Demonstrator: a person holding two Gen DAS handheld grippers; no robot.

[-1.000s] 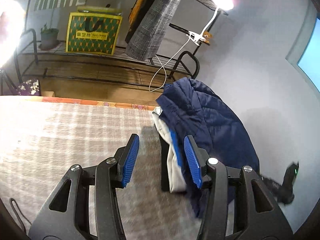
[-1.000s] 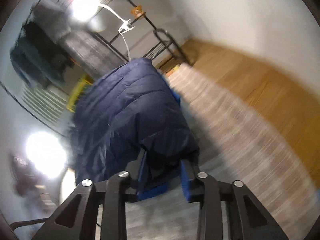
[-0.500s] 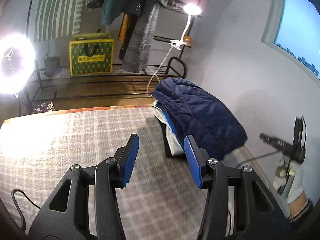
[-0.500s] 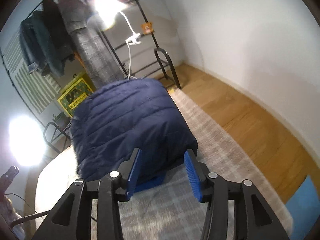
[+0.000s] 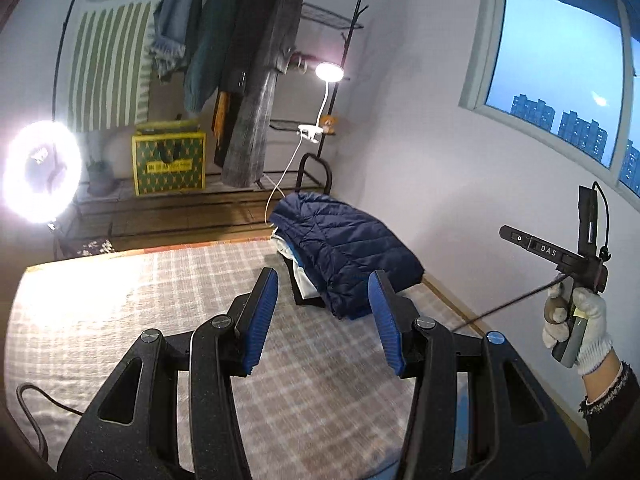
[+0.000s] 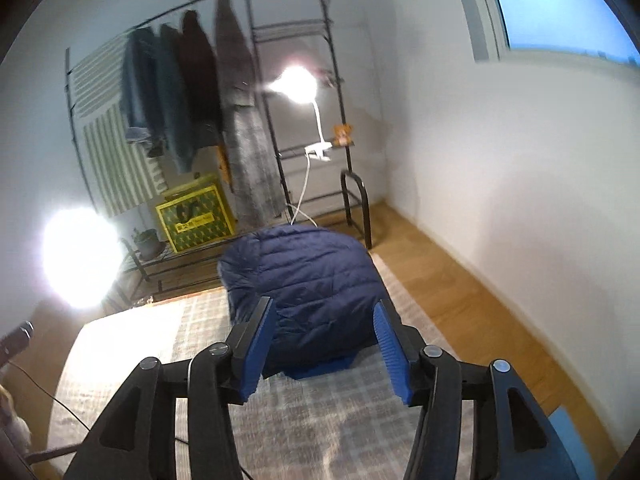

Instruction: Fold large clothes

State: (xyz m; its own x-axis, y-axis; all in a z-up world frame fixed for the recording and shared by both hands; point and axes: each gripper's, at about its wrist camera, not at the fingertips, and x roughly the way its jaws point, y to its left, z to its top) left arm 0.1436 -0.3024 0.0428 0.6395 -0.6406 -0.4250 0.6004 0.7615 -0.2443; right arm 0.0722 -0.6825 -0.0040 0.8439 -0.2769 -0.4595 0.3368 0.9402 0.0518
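A folded navy quilted jacket (image 5: 344, 240) tops a stack of folded clothes, white and blue layers showing beneath, at the far right corner of the checked bed cover (image 5: 160, 280). My left gripper (image 5: 324, 312) hovers open and empty well above the cover, short of the stack. My right gripper (image 6: 324, 340) is raised over the near edge of the jacket (image 6: 308, 280); its jaws are opening and nothing is between them. In the left wrist view the right gripper's body (image 5: 576, 256) shows at the right edge, held by a gloved hand (image 5: 580, 320).
A black clothes rack (image 5: 256, 60) with hanging garments stands beyond the bed, a clip lamp (image 5: 330, 72) lit on it. A ring light (image 5: 40, 172) glares at left. A yellow-green bag (image 5: 170, 164) sits on the low shelf. Wooden floor (image 6: 480, 312) runs along the white wall at right.
Both grippers have pulled up and back from the stack. The right gripper let go of the navy jacket and opened; the jacket now rests on the pile.
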